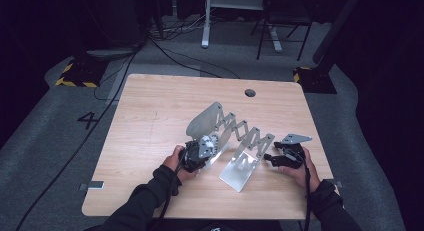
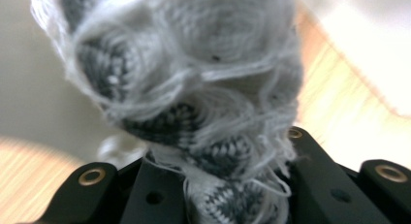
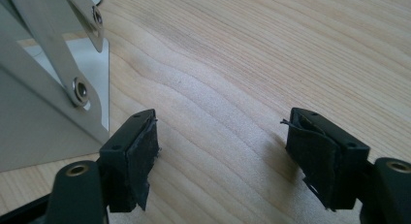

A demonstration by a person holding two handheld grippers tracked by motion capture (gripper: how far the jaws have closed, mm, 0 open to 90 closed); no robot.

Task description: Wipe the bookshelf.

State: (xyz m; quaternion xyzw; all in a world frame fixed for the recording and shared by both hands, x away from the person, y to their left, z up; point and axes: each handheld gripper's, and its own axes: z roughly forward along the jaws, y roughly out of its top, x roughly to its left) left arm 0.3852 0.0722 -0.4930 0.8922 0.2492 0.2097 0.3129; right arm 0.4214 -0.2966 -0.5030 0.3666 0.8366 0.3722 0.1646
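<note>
My left claw (image 2: 218,185) clenched on a grey-white knitted cloth (image 2: 194,88) at the table's (image 1: 150,116) near left, beside the metal scissor rack (image 1: 240,136), my right claw (image 3: 220,161) released, near right

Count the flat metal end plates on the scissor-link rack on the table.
2. One end plate rises at the rack's far left end, above the left gripper. The other end plate slopes to the table near the right gripper.

On one wooden table (image 1: 150,116): one metal scissor rack (image 1: 240,136), one grey knitted cloth (image 2: 194,88), two handheld grippers.
</note>
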